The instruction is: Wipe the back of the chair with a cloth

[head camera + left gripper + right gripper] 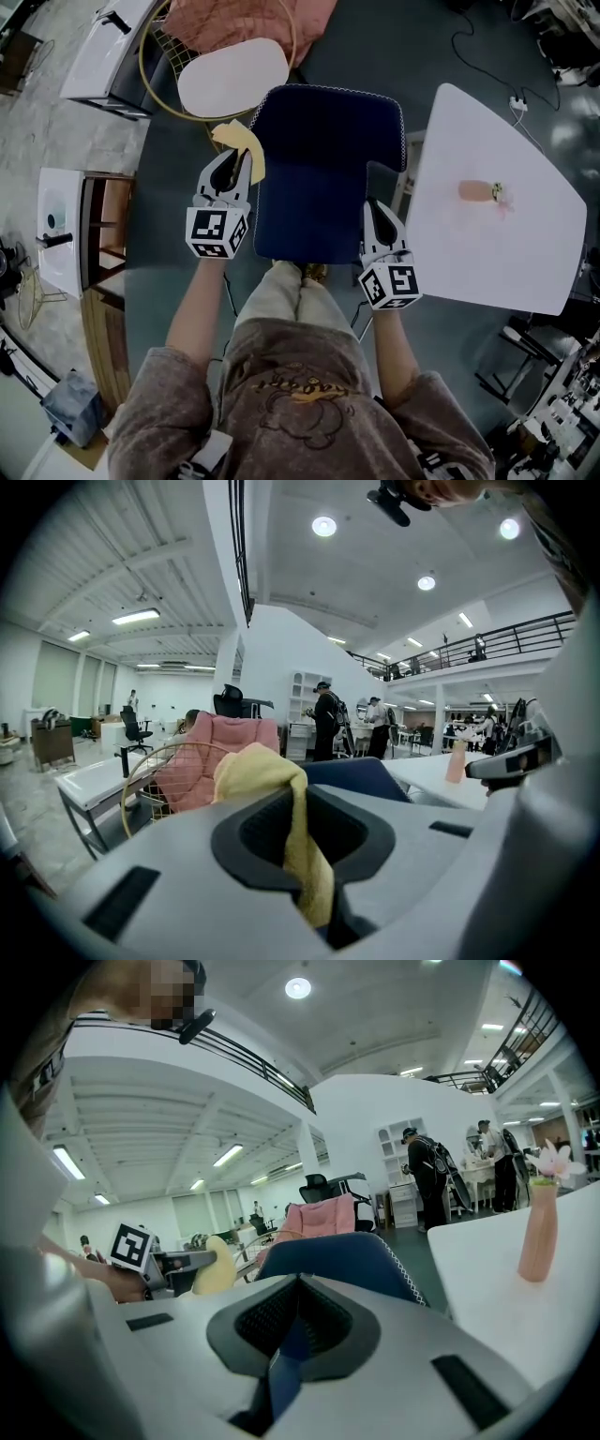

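Observation:
A navy blue chair point(319, 159) stands right in front of me, seen from above. My left gripper point(230, 171) is at its left side, shut on a yellow cloth point(240, 141) that sticks out past the fingertips, beside the chair's upper left corner. In the left gripper view the cloth point(272, 780) hangs down between the jaws point(305, 855), with the chair point(361, 775) behind it. My right gripper point(375, 211) is at the chair's right edge; in the right gripper view blue chair fabric fills the narrow slot of the jaws point(286, 1344), under the chair point(347, 1255).
A white table point(525, 262) with a pink vase point(478, 191) stands close on the right. Beyond the chair are a white oval top point(232, 77) and a pink seat in a wire hoop point(244, 28). White cabinets point(61, 225) line the left. People stand far off.

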`<state>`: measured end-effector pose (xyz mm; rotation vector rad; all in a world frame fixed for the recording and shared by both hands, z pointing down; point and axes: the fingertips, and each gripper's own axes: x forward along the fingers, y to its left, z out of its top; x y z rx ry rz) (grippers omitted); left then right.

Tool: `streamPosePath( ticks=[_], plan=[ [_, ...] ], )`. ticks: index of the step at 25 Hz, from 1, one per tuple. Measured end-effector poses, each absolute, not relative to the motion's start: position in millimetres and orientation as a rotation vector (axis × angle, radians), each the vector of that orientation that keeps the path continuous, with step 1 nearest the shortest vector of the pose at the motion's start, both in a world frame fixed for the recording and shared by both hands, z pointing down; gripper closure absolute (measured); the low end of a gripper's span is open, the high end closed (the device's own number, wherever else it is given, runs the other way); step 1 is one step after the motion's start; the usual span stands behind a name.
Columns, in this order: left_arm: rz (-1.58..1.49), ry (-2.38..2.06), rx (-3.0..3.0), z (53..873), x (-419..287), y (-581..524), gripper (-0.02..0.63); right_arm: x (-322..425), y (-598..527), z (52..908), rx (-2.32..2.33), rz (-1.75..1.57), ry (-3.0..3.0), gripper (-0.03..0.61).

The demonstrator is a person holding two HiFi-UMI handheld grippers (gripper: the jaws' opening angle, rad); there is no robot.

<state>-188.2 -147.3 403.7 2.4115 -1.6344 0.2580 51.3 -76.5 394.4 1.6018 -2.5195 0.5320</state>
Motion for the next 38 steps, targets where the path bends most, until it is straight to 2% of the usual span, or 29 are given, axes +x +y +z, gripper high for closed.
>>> streamPosePath(
  ticks=[16,38],
  plan=[
    [0.396,-1.614,2.446,454.3,-167.9,-226.3,0.568,69.8,-88.8,404.4,1.637,0.571,-2.466,0.551],
    [0.410,-1.150,2.691,472.6,-3.3,-252.6,0.568,92.8,-82.7,408.7,1.745,0.617,-2.399,0.551]
  ],
)
